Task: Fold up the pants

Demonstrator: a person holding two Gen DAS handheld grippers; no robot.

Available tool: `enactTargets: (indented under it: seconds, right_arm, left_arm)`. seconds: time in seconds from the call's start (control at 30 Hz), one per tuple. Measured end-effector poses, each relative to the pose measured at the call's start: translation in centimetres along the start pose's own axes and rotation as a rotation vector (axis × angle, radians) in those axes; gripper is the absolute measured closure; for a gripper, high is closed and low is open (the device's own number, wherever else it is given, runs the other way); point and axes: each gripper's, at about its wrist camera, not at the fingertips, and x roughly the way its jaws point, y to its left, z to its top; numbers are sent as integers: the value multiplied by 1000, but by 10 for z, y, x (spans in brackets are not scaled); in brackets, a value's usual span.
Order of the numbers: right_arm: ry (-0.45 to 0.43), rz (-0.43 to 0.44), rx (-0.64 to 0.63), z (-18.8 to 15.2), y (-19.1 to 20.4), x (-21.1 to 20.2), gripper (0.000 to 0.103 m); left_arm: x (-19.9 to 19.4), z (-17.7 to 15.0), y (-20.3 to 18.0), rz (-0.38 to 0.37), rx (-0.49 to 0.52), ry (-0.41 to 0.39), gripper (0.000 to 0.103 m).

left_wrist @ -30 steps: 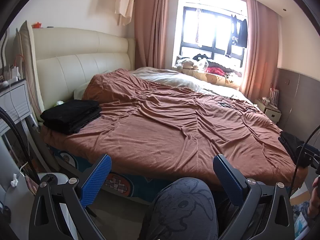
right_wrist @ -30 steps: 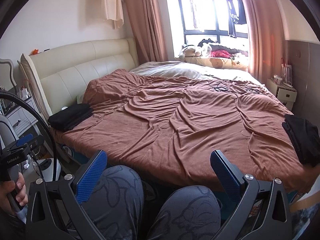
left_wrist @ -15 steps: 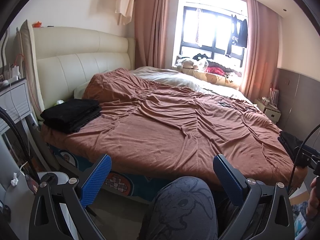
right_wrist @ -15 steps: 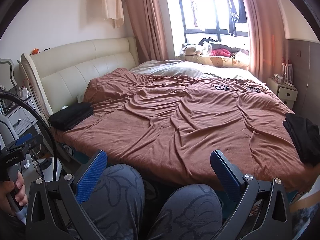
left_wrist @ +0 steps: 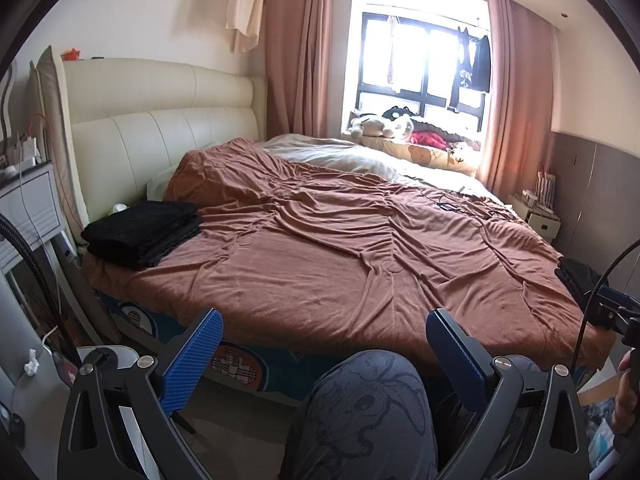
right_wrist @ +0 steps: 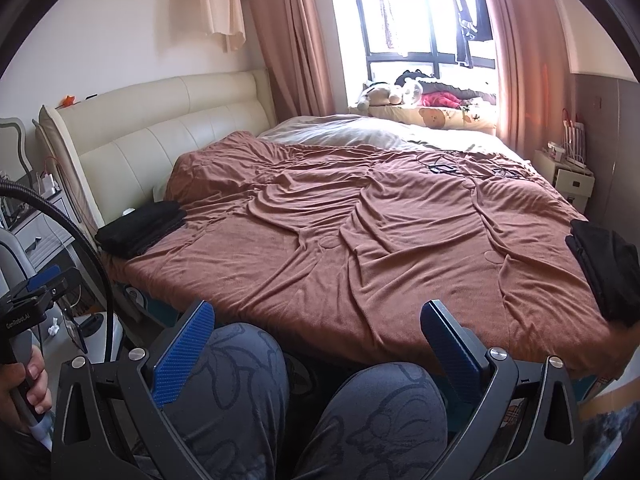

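Note:
A folded stack of black pants (left_wrist: 142,232) lies on the bed's near left corner by the headboard; it also shows in the right wrist view (right_wrist: 142,227). Another black garment (right_wrist: 608,268) lies bunched at the bed's right edge, partly seen in the left wrist view (left_wrist: 576,276). My left gripper (left_wrist: 324,340) is open and empty, held low in front of the bed above my knee. My right gripper (right_wrist: 316,330) is open and empty, also low over my knees. Both are well short of the clothes.
The bed is covered by a wrinkled brown blanket (left_wrist: 340,248). A cream headboard (left_wrist: 160,120) stands at left, a nightstand (left_wrist: 28,208) beside it. A small cabinet (right_wrist: 568,176) stands at right. Cables and small items (right_wrist: 444,169) lie far on the blanket.
Almost nothing differs. Both views shifted very slightly; both grippers stay open and empty in the same place.

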Motion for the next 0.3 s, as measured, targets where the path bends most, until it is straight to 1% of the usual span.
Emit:
enactTargets:
  seconds: [0.3]
  right_arm:
    - [-9, -2, -1, 1, 0, -5, 0]
  left_arm:
    - [-10, 0, -4, -6, 16, -15, 1]
